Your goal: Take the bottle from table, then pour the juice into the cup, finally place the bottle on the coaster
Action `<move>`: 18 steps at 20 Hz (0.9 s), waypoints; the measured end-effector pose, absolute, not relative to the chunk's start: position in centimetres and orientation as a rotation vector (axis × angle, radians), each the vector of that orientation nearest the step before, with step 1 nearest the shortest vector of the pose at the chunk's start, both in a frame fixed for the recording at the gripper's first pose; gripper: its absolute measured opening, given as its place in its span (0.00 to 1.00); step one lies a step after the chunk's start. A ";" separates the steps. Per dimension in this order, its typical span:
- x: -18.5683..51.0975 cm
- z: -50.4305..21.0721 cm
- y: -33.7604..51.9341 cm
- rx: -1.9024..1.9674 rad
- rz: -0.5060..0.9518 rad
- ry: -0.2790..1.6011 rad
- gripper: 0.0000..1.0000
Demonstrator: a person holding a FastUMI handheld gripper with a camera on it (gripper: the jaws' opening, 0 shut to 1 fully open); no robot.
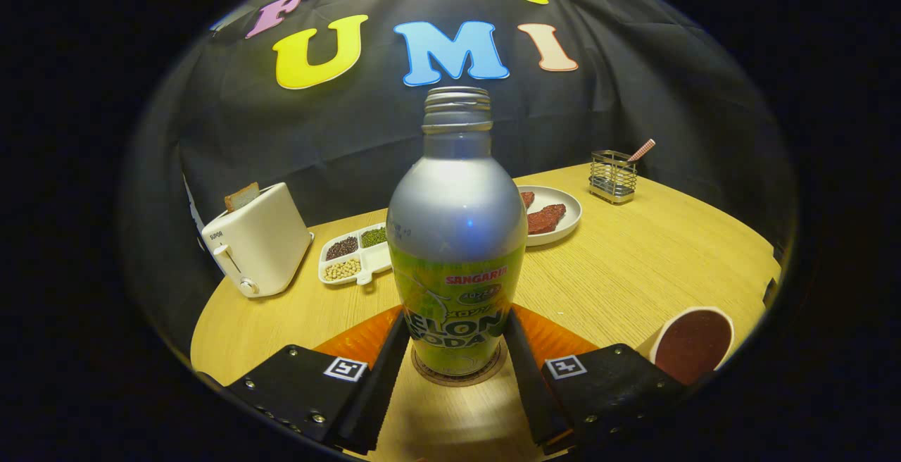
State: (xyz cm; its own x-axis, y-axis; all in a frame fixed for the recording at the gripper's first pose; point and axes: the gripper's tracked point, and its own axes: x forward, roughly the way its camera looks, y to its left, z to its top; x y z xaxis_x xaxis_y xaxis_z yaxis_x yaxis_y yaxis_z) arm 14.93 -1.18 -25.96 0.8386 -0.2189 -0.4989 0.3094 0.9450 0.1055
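— Desk [633,272] scene: where do we find the bottle [457,236]?
— Upright on its coaster [459,376], between our gripper [457,349] fingers, which flank its base; whether they press it, we cannot tell.

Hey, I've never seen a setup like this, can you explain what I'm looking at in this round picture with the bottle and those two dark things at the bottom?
The camera rides on a hand-held gripper and looks forward along its two fingers, the dark parts at the bottom. Between them stands an open bottle on a round coaster. The fingers sit close against its sides, though I cannot tell if they press on it. All this is on a wooden table. Near the right finger is a cup holding dark liquid. Beyond the bottle are a toaster with bread, a divided tray of beans, a plate of food and a wire holder.
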 end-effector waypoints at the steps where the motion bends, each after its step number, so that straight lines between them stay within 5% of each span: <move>1: 15.1 -26.3 -1.3 0.162 -0.277 0.509 0.77; 14: 15.3 -28.2 0.1 0.075 -0.205 0.539 0.82; 15: 15.6 -28.3 0.2 0.070 -0.200 0.537 0.96; 18: 14.1 -26.3 0.6 0.066 -0.175 0.522 0.99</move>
State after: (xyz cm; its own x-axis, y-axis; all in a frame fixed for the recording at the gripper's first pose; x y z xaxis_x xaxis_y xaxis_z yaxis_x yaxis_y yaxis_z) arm 14.05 0.63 -26.26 0.8523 -0.1493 -0.5013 0.1827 0.9830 0.0178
